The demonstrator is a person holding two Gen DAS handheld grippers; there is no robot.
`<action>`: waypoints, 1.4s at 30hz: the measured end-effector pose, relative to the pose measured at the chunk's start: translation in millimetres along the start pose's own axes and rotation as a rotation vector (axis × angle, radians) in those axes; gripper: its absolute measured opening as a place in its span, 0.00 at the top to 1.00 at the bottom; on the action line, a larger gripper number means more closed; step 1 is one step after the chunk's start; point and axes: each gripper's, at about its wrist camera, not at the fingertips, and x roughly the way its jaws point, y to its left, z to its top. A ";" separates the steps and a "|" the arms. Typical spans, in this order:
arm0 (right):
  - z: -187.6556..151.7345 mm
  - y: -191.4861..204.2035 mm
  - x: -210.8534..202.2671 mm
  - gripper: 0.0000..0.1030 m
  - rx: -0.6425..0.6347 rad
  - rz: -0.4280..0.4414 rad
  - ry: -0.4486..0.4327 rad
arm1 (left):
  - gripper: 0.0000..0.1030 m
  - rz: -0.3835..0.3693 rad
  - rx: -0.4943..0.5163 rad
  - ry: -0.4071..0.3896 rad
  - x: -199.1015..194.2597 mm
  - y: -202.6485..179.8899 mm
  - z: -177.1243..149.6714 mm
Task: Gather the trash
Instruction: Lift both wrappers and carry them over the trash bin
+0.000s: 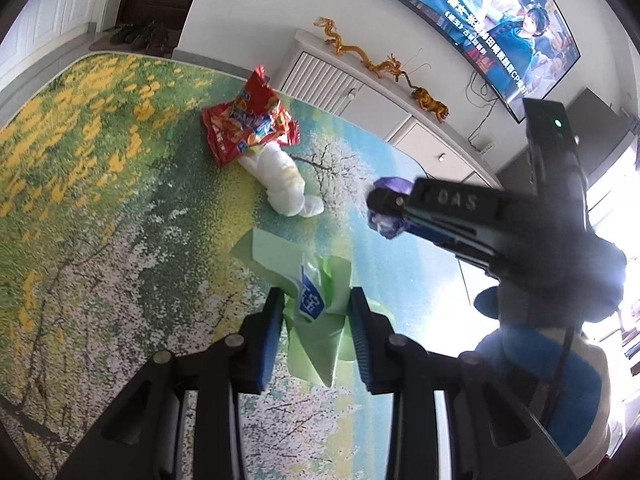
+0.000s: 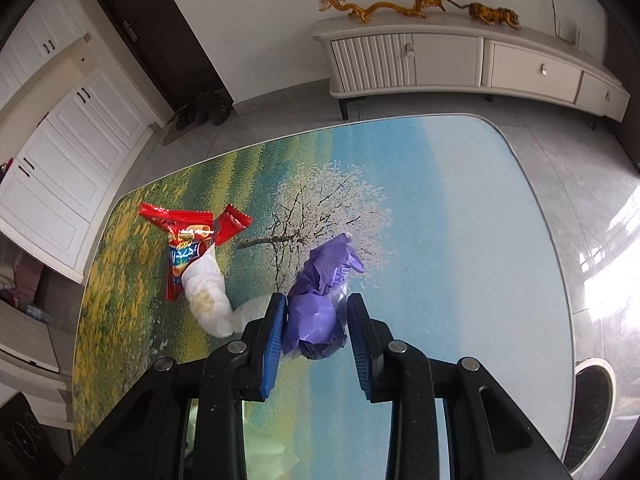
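My left gripper (image 1: 316, 300) is shut on a pale green wrapper (image 1: 320, 344) with a blue-and-white label, just above the landscape-printed tabletop (image 1: 100, 240). My right gripper (image 2: 316, 304) is shut on a crumpled purple wrapper (image 2: 316, 316). The left wrist view shows that gripper (image 1: 386, 208) coming in from the right with the purple wrapper (image 1: 384, 224). A red snack bag (image 1: 248, 124) (image 2: 192, 236) lies farther back on the table. A crumpled white tissue (image 1: 280, 184) (image 2: 208, 296) rests against it. The green wrapper (image 2: 260, 448) peeks out below the right gripper's body.
A cream TV cabinet (image 2: 460, 60) with golden dragon figures (image 2: 380, 6) stands beyond the table under a wall television (image 1: 500, 20). A dark door (image 2: 156, 32) and shoes (image 2: 204, 110) are at the back left. A round white-rimmed dark object (image 2: 592, 400) sits off the table's right edge. A blue-and-white sleeve (image 1: 520, 360) is at right.
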 end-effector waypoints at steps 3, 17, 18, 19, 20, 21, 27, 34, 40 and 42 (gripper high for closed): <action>-6.9 -2.2 -9.4 0.72 -0.012 -0.014 -0.015 | 0.70 0.019 0.006 -0.012 -7.4 1.6 -3.9; -40.8 -28.9 -69.3 0.72 -0.025 -0.043 -0.109 | 0.70 0.057 0.014 -0.054 -29.5 -17.6 -0.7; -43.7 -30.8 -73.7 0.72 -0.026 -0.048 -0.115 | 0.70 0.058 0.019 -0.056 -30.9 -19.4 -1.2; -45.9 -33.4 -77.3 0.72 -0.027 -0.052 -0.120 | 0.70 0.058 0.024 -0.057 -31.8 -22.3 -1.4; -48.9 -36.3 -80.9 0.72 -0.026 -0.056 -0.124 | 0.70 0.059 0.031 -0.058 -32.9 -25.6 -2.4; -51.6 -39.6 -84.5 0.72 -0.024 -0.060 -0.128 | 0.70 0.058 0.038 -0.057 -33.7 -29.2 -3.4; -68.3 -59.8 -103.7 0.71 -0.007 -0.094 -0.152 | 0.70 0.039 0.088 -0.047 -34.6 -54.2 -9.2; -86.0 -95.9 -128.4 0.72 0.041 -0.140 -0.186 | 0.70 -0.022 0.199 -0.010 -27.6 -105.9 -20.0; -107.6 -154.0 -164.9 0.72 0.144 -0.180 -0.232 | 0.70 -0.114 0.342 0.053 -10.2 -177.6 -38.1; -117.2 -178.1 -176.9 0.72 0.185 -0.207 -0.241 | 0.70 -0.143 0.389 0.077 -1.9 -203.2 -45.8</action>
